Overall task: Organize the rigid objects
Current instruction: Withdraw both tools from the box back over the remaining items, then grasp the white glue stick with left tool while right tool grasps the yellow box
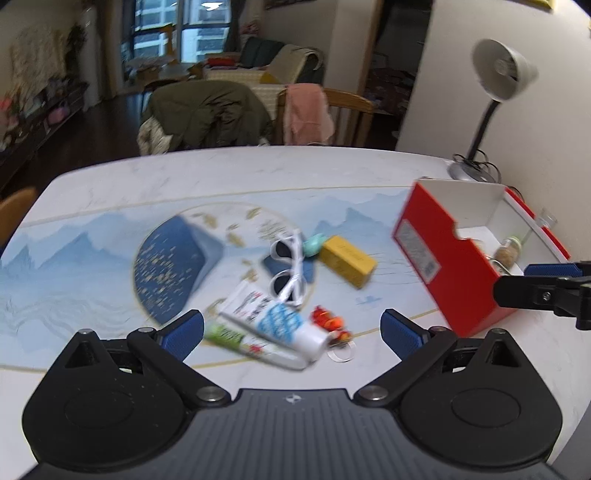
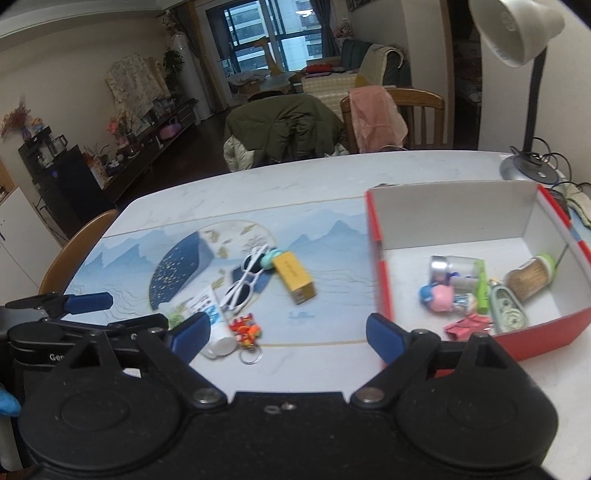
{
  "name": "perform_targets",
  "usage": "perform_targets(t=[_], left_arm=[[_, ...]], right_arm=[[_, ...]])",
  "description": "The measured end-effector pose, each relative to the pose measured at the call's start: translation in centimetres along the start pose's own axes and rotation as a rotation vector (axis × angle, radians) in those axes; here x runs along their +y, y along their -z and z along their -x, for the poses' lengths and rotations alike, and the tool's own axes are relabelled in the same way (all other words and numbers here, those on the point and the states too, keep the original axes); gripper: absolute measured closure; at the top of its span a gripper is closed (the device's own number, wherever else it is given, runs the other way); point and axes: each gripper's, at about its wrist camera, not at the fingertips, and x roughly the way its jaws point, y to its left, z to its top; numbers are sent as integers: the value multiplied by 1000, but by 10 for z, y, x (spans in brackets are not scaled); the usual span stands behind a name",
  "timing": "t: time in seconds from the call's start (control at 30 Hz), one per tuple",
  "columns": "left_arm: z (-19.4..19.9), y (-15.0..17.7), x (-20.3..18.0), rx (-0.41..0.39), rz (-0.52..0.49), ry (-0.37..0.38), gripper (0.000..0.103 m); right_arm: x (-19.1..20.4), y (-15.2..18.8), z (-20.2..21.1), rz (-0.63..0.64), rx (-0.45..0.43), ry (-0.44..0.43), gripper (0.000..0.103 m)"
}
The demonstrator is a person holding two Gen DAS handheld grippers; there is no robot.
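Note:
A red box (image 2: 384,280) with a white inside stands on the table's right; it shows in the left wrist view (image 1: 443,266) too. It holds several small things, among them a cork-coloured jar (image 2: 530,277) and a pink toy (image 2: 441,297). On the mat lie white sunglasses (image 1: 290,267) (image 2: 245,282), a yellow box (image 1: 347,260) (image 2: 295,277), a white tube (image 1: 273,330) (image 2: 216,325), an orange keychain (image 1: 330,325) (image 2: 247,332) and a teal piece (image 1: 312,245). My left gripper (image 1: 291,332) is open just above the tube. My right gripper (image 2: 286,338) is open and empty, left of the red box.
A desk lamp (image 2: 517,33) stands at the table's back right with cables by its base (image 2: 532,170). Chairs with a green jacket (image 2: 284,129) and a pink cloth (image 2: 373,114) stand behind the table. A wooden chair (image 2: 74,254) stands at the left.

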Motion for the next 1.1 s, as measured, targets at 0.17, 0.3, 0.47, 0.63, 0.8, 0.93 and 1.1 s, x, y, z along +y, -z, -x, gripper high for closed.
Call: perform_targets(t=[0.17, 0.3, 0.47, 0.63, 0.8, 0.93, 1.1], left_arm=[[-10, 9, 32, 33, 64, -37, 1], [-22, 16, 47, 54, 95, -54, 1], [-46, 24, 59, 101, 131, -67, 1], [-69, 25, 67, 137, 167, -99, 1], [-90, 19, 73, 163, 216, -144, 1], [-104, 17, 76, 188, 248, -173, 1], [-118, 12, 76, 205, 273, -205, 1]], right_arm=[[17, 1, -21, 29, 27, 2, 12], [26, 1, -38, 61, 53, 16, 15], [32, -3, -62, 94, 81, 29, 18], [34, -13, -88, 130, 111, 49, 21], [31, -25, -116, 159, 135, 70, 26], [28, -33, -136, 181, 155, 76, 29], [23, -42, -161, 202, 181, 84, 34]])
